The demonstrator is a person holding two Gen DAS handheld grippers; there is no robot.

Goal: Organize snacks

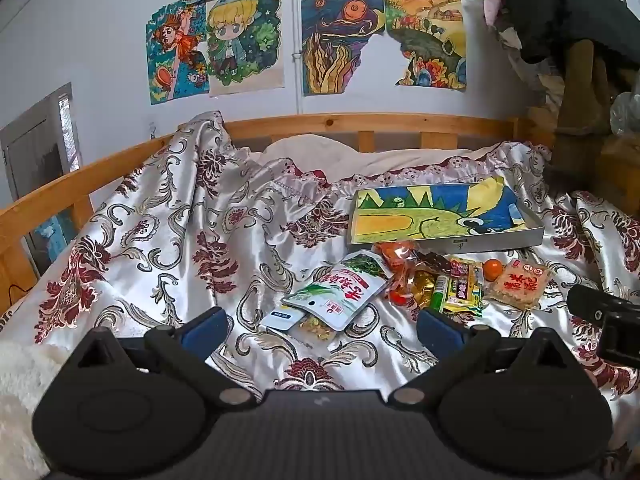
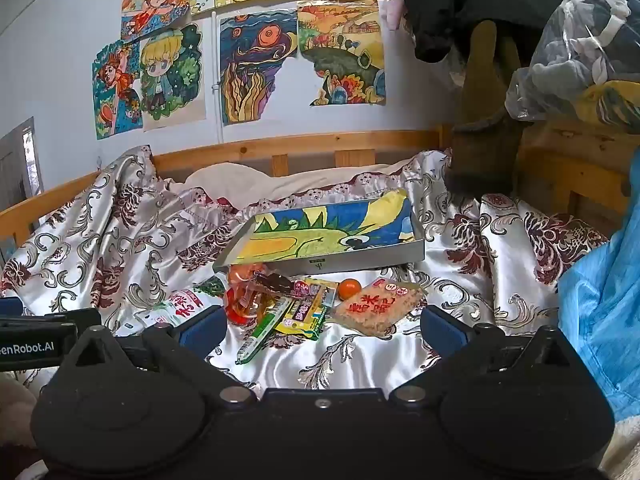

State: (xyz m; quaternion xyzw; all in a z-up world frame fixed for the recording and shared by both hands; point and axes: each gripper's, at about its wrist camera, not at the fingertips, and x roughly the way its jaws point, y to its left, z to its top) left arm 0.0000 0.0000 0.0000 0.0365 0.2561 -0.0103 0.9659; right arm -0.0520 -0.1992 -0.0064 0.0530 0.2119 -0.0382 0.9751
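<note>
Left wrist | left gripper (image 1: pixel 320 326) open | snacks (image 1: pixel 436 284) beside tray (image 1: pixel 448 242) front edge

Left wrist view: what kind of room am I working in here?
Most likely a child's bedroom at home. The snacks lie on a satin floral bedspread inside a wooden bed rail, and hand-coloured drawings are taped to the wall behind. Both grippers, left and right, are open above the bed.
</note>
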